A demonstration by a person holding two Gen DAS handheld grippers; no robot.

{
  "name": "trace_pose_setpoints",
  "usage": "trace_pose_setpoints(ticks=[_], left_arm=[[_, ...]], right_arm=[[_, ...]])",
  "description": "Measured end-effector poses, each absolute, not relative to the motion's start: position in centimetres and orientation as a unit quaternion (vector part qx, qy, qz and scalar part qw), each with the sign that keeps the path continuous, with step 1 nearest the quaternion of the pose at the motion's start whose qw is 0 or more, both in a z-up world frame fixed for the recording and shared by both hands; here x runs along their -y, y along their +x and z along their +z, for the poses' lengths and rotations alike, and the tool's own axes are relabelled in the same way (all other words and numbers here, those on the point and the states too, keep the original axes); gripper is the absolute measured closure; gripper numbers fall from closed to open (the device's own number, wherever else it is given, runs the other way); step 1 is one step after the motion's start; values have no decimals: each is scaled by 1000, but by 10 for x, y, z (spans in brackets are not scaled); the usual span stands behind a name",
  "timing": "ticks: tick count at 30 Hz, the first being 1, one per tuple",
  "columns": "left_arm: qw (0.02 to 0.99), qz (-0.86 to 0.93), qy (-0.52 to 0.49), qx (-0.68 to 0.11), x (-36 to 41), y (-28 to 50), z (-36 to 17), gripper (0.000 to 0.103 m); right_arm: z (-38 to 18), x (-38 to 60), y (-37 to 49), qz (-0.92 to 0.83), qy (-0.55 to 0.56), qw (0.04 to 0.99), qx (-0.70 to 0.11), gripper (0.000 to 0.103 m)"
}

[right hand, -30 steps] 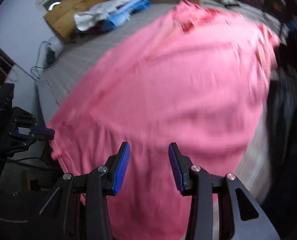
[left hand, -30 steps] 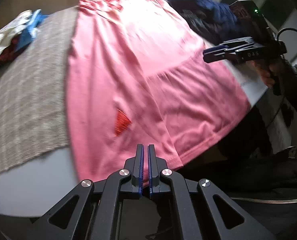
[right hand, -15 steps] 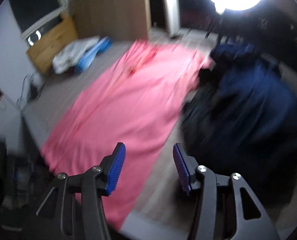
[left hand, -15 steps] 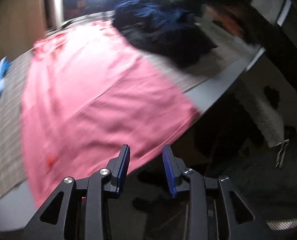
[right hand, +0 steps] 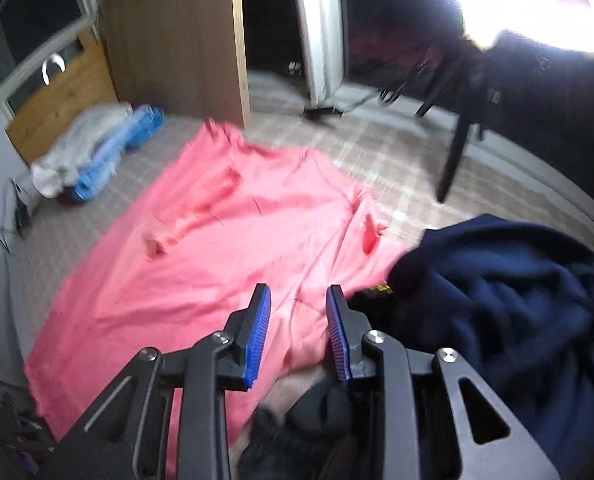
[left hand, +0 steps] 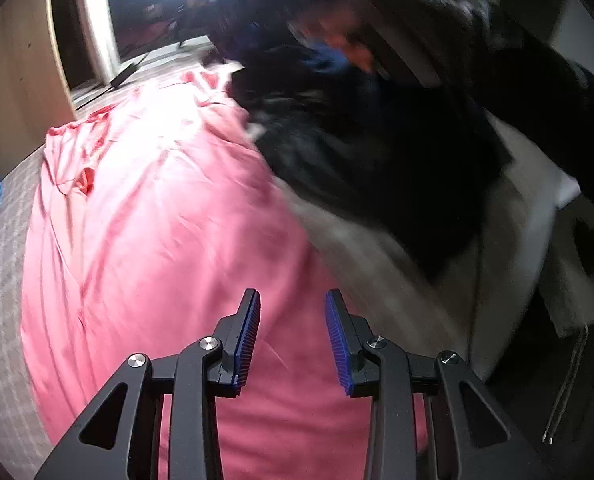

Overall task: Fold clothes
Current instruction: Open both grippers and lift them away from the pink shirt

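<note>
Our left gripper (left hand: 293, 336) hangs with its blue-padded jaws spread wide and nothing between them, just above the near part of the pink garment (left hand: 157, 240). Our right gripper (right hand: 299, 332) is likewise parted and empty, poised over the right-hand edge of the same pink garment (right hand: 217, 256). We see the garment spread mostly flat and wrinkled across a grey checked bed cover (right hand: 377, 152), its far end lying toward a wooden panel (right hand: 177, 36). Touching its right edge lies a heap of dark navy clothing (right hand: 509, 292), which shows in the left view as a blurred dark pile (left hand: 369, 152). Well apart, on the far left of the cover, we find a small pile of white and blue clothes (right hand: 97, 148).
</note>
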State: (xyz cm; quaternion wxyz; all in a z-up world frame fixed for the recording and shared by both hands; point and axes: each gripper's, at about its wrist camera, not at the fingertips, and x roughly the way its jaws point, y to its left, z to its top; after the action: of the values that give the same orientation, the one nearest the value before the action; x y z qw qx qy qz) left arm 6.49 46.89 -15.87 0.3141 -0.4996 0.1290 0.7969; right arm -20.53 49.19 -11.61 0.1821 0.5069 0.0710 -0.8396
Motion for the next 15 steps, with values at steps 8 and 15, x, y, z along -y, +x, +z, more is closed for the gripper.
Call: trace_pose_setpoints(ticks=[8, 15], left_arm=[[303, 805, -487, -155, -494, -5, -162, 71], [313, 808, -464, -185, -536, -71, -170, 70]], right_arm=[[-147, -536, -204, -821, 539, 135, -133, 85], [-157, -581, -197, -814, 550, 100, -160, 103]])
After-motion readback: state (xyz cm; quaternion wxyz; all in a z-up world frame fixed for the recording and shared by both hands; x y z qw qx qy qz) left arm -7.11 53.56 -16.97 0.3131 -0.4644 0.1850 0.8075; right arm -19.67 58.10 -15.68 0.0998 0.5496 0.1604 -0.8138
